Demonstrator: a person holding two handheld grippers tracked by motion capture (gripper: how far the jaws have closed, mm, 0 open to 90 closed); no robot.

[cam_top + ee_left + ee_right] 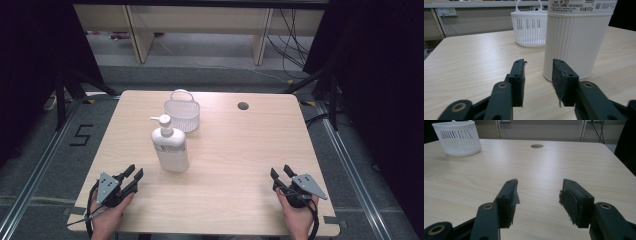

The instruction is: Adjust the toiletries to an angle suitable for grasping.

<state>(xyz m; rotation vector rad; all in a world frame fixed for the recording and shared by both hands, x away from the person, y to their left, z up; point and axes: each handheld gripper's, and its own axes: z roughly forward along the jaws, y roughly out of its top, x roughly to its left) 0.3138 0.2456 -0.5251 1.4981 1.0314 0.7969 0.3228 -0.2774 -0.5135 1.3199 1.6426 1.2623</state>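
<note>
Pump bottle (170,148) upright just beyond parted, empty left tongs (134,176); right tongs (282,172) likewise parted.

Light wood-grain table (235,165) with rounded corners and a round cable hole (243,106) near the far edge. Grey carpeted floor (45,165) around it, marked with a black "5" (80,135) at left. Beyond, pale wooden furniture legs (261,42) and loose cables (292,45). Black curtains (380,75) on both sides. Wall socket (447,11) behind, in the left gripper view.
</note>
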